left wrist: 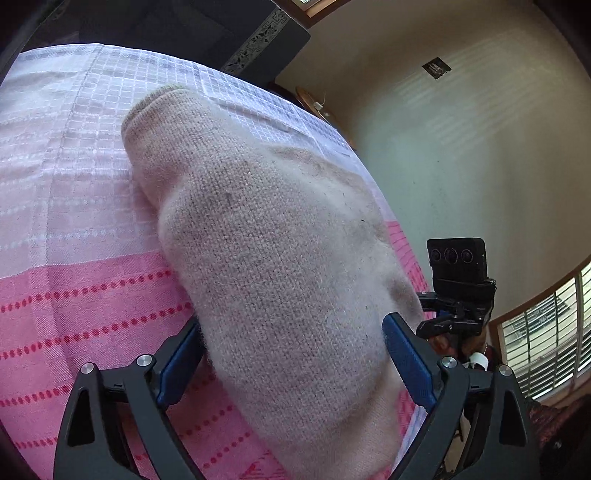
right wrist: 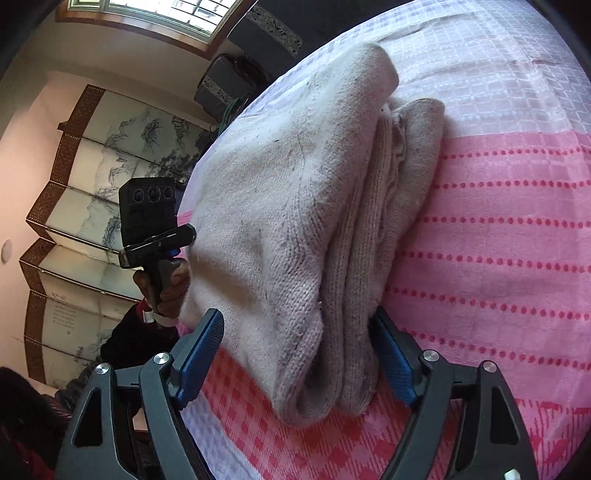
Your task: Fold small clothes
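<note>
A pale beige knitted garment (left wrist: 266, 221) lies folded into a thick, long bundle on a pink and white checked bedcover (left wrist: 74, 184). My left gripper (left wrist: 293, 321) straddles one end of it. Its blue pads stand wide at the bundle's two sides, with the knit filling the gap and not squeezed. In the right wrist view the garment (right wrist: 288, 184) shows its stacked folded layers. My right gripper (right wrist: 295, 314) straddles that end, jaws wide, pads beside the cloth without pinching it. A hand (right wrist: 170, 284) holds the left tool at the bed's edge.
The bedcover (right wrist: 498, 221) drops away at an edge close to the garment's side. Beyond it stand a painted folding screen (right wrist: 85, 206), dark patterned cushions (left wrist: 240, 33), a bare wall and a slatted window (left wrist: 546, 332).
</note>
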`<state>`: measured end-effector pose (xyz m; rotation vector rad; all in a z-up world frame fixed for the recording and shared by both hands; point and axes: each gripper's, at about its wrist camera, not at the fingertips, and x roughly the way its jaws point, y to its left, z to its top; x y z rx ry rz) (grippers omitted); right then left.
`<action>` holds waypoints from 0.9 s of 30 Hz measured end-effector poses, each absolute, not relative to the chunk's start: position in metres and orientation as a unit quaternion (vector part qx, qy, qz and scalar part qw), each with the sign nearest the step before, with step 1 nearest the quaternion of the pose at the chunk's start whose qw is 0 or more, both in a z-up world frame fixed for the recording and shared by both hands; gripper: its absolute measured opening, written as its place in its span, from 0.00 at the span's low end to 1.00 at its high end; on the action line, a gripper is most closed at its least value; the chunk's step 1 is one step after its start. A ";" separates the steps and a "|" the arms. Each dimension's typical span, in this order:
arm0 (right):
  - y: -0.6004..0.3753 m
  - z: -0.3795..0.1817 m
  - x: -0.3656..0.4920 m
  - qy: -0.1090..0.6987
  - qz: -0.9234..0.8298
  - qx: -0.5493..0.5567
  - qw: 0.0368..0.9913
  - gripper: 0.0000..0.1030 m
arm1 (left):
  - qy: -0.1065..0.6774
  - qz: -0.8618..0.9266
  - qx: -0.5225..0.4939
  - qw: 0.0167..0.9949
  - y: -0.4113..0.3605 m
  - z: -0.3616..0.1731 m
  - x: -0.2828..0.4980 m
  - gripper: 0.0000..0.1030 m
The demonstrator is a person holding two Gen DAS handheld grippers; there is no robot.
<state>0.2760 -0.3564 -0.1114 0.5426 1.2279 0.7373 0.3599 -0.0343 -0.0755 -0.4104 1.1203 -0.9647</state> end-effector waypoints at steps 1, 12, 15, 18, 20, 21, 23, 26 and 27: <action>-0.356 -0.111 0.280 0.551 0.332 0.252 0.723 0.77 | 0.506 -0.438 -0.184 0.720 -0.034 -0.075 0.360 0.90; -0.370 -0.117 0.299 0.461 0.304 0.318 0.770 0.76 | 0.502 -0.437 -0.182 0.724 -0.039 -0.075 0.359 0.91; -0.360 -0.116 0.301 0.478 0.298 0.292 0.773 0.77 | 0.497 -0.429 -0.185 0.731 -0.043 -0.074 0.358 0.92; -0.349 -0.115 0.305 0.482 0.294 0.276 0.777 0.73 | 0.493 -0.411 -0.197 0.741 -0.046 -0.074 0.358 0.92; -0.348 -0.122 0.307 0.491 0.286 0.285 0.772 0.44 | 0.489 -0.392 -0.205 0.751 -0.048 -0.075 0.357 0.87; -0.351 -0.125 0.307 0.484 0.285 0.298 0.772 0.41 | 0.492 -0.381 -0.204 0.756 -0.049 -0.077 0.357 0.69; -0.350 -0.124 0.302 0.475 0.279 0.290 0.782 0.40 | 0.483 -0.367 -0.207 0.767 -0.049 -0.076 0.354 0.61; -0.349 -0.117 0.293 0.456 0.274 0.304 0.790 0.38 | 0.465 -0.336 -0.183 0.798 -0.054 -0.065 0.340 0.54; -0.348 -0.112 0.289 0.448 0.273 0.301 0.796 0.37 | 0.455 -0.325 -0.163 0.813 -0.058 -0.058 0.332 0.53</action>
